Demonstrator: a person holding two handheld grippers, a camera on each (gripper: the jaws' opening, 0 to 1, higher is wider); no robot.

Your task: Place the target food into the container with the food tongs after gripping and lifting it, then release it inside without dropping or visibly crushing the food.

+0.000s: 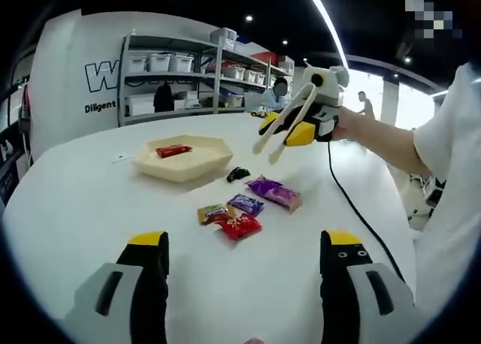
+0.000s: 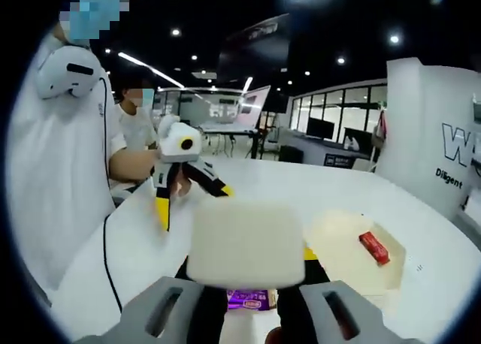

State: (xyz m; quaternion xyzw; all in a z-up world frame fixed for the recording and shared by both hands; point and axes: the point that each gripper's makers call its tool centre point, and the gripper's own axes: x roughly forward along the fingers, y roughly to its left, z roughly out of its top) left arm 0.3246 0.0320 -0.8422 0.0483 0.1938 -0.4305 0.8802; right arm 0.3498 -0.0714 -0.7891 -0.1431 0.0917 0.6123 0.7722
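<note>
Right hand-held gripper (image 1: 289,126) pinching cream food tongs (image 1: 282,130), raised above the bench (image 1: 90,201), right of the hexagonal tray (image 1: 184,158). One red snack (image 1: 173,150) already in tray; wrapped snacks (image 1: 252,201) just in front of tray, ungripped. Left hand-held gripper (image 1: 244,255) spread, empty

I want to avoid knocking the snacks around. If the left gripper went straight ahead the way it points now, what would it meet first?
Most likely the red snack packet, nearest of the wrappers between the left gripper's open jaws; the purple packet lies just beyond. Depth is uncertain, so it might pass above them.
</note>
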